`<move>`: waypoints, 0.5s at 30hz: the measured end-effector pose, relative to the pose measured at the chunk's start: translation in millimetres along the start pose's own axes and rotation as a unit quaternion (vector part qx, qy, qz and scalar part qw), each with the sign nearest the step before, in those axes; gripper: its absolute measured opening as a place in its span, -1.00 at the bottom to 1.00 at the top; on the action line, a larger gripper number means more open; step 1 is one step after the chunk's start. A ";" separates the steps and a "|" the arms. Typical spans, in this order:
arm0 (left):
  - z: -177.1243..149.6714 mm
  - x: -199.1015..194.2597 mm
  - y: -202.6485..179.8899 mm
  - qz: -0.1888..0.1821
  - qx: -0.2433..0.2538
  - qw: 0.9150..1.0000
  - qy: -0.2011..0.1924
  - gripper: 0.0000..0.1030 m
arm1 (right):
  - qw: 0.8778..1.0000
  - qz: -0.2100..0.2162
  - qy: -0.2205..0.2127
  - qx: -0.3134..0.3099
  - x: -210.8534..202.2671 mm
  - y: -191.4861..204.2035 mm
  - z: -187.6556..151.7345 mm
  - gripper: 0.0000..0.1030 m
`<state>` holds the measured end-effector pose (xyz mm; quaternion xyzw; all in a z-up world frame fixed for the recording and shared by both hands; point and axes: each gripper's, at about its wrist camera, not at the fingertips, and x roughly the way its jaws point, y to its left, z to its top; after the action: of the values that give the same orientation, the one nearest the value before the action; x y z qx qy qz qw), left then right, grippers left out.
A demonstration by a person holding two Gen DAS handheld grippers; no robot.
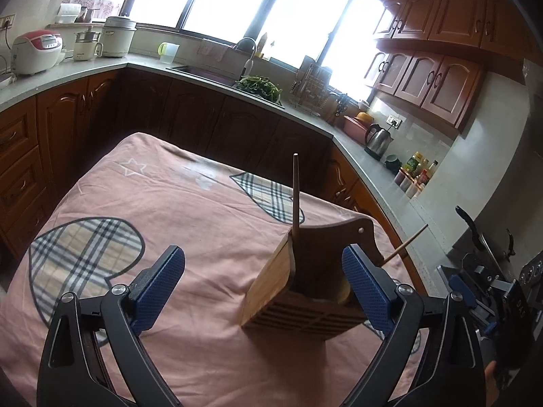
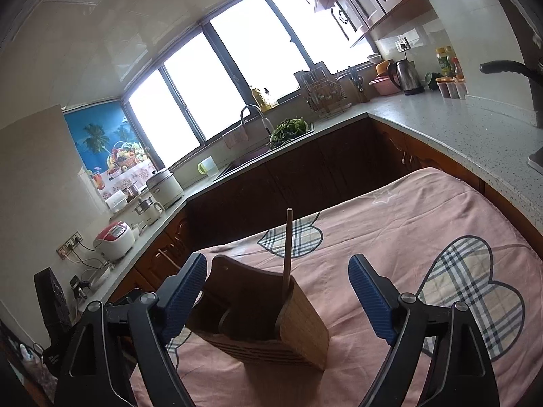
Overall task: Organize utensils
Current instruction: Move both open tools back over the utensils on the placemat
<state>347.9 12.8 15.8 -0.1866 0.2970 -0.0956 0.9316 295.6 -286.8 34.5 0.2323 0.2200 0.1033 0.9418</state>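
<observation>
A wooden utensil holder (image 1: 305, 281) stands on the pink cloth of the table (image 1: 190, 203). One brown chopstick (image 1: 296, 196) rises upright from it, and a second stick (image 1: 405, 245) pokes out to the right behind it. My left gripper (image 1: 264, 254) is open, with the holder just ahead, close to the right finger (image 1: 364, 281). In the right wrist view the holder (image 2: 258, 318) sits low and left of centre with the chopstick (image 2: 287, 247) upright in it. My right gripper (image 2: 278, 261) is open, its left finger (image 2: 183, 291) beside the holder's back wall. Neither gripper's pads press on anything.
Grey kitchen counters (image 1: 373, 156) wrap around the table, with a sink (image 1: 203, 71), greens (image 1: 259, 86), a dish rack (image 1: 312, 88), a kettle (image 1: 378, 137), bottles (image 1: 419, 169) and rice cookers (image 1: 35, 51). Plaid hearts mark the pink cloth (image 2: 424, 220).
</observation>
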 end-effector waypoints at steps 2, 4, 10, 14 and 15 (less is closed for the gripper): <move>-7.6 -10.5 2.2 0.001 0.000 1.000 0.012 0.86 | 1.000 0.002 0.007 -0.005 -12.4 1.9 -5.9 0.70; -15.3 -21.9 1.3 0.005 0.006 1.000 0.018 0.86 | 1.000 0.004 0.015 -0.009 -24.9 4.3 -12.9 0.70; -44.0 -58.4 4.7 0.001 0.007 0.999 0.038 0.86 | 1.000 0.009 0.024 -0.011 -67.5 7.9 -35.7 0.70; -64.3 -81.4 4.0 -0.004 0.013 0.999 0.051 0.86 | 0.999 0.008 0.035 -0.016 -93.8 8.7 -54.1 0.71; -68.8 -87.6 4.1 -0.002 0.015 0.999 0.050 0.86 | 0.999 0.006 0.036 -0.017 -100.7 7.9 -59.4 0.71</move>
<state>237.1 21.9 7.6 -0.1686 0.3415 -0.1113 0.9179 178.7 -286.5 28.0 0.2135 0.2506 0.1215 0.9364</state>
